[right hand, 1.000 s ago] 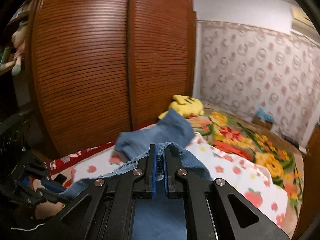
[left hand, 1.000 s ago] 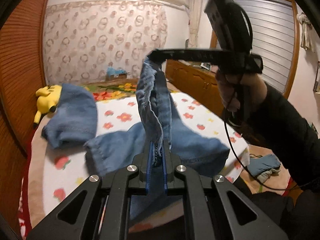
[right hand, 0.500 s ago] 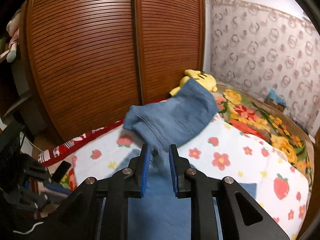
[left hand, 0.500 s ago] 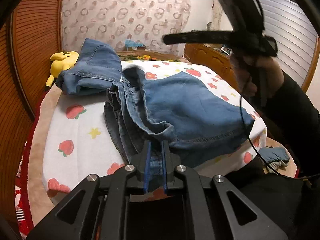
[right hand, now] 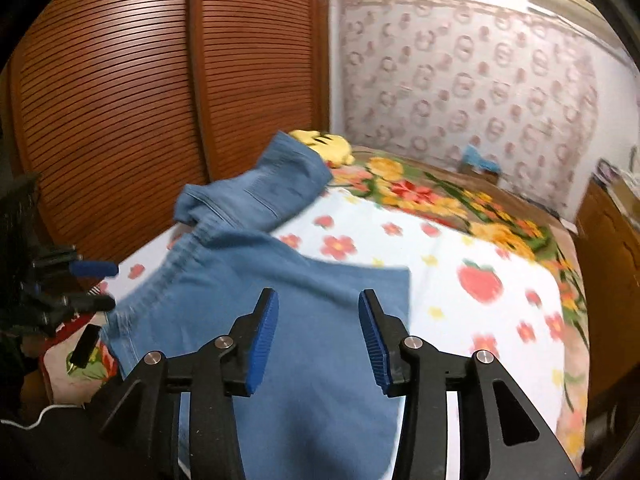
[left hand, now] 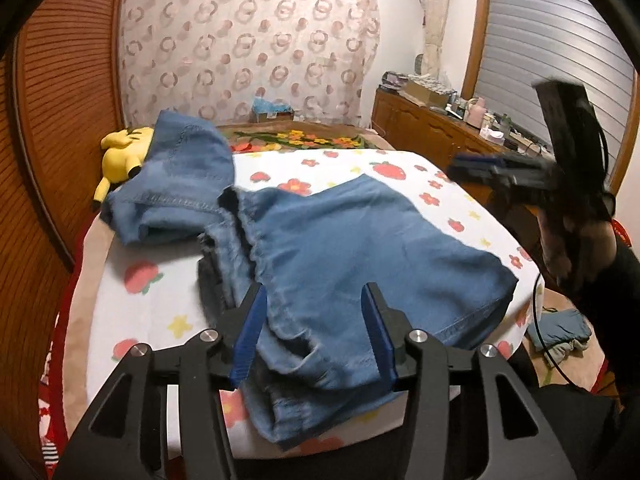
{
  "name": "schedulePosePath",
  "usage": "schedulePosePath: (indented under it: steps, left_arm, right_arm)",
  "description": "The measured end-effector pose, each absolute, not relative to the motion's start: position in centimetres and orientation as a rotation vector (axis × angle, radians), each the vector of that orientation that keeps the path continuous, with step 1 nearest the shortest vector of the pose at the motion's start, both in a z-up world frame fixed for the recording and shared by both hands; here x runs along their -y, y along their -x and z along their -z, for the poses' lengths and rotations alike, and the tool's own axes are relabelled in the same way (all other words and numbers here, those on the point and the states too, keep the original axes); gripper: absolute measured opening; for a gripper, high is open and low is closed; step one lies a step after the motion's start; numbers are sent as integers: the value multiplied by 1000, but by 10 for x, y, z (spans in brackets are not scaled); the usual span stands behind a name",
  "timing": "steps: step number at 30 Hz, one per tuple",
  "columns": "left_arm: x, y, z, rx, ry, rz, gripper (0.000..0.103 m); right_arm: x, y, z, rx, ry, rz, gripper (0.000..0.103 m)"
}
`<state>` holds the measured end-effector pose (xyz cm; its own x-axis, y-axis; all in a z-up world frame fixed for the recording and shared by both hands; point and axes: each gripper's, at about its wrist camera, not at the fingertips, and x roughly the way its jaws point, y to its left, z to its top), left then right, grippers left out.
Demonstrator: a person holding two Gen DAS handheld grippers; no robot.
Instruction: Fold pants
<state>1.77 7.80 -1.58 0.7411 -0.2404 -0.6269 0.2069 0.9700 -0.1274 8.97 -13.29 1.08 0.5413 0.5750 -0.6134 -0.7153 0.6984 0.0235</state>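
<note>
Blue denim pants [left hand: 360,248] lie folded over on the flowered bed sheet [left hand: 400,168], waistband to the left. My left gripper [left hand: 314,320] hovers at their near edge. Its jaws are opening; denim lies below and between them, and the pads do not press on it. My right gripper [right hand: 316,332] is over the flat cloth of the pants [right hand: 280,320], its jaws also opening with nothing pinched. The left wrist view shows the right gripper [left hand: 460,166] raised at the right in a person's hand. In the right wrist view the left gripper [right hand: 108,285] shows at the left.
A second folded denim piece [left hand: 180,184] lies at the back left against a yellow plush toy [left hand: 120,152]. A slatted wooden wardrobe [right hand: 120,100] runs along the bed's left side. A wooden dresser [left hand: 432,128] stands at the right. Clothes [left hand: 560,328] lie on the floor.
Both grippers held the pants up a second ago. They came down, the cloth dropped flat onto the bed, and both sets of jaws have parted and released it.
</note>
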Motion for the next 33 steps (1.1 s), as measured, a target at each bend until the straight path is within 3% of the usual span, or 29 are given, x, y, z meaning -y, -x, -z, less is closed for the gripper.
schedulePosePath:
  steps: [8,22,33]
  left_arm:
    - [-44,-32,19,-704,-2,274,50]
    - [-23,-48,72,-827,-24,280,50]
    - [-21,-45,83,-815,-19,283,50]
  right_arm:
    - [164,-49,7,-690,169,-678,53]
    - [166,-30,38,-815,107,-606,55]
    - [176,-33,49,-864,32,-585,61]
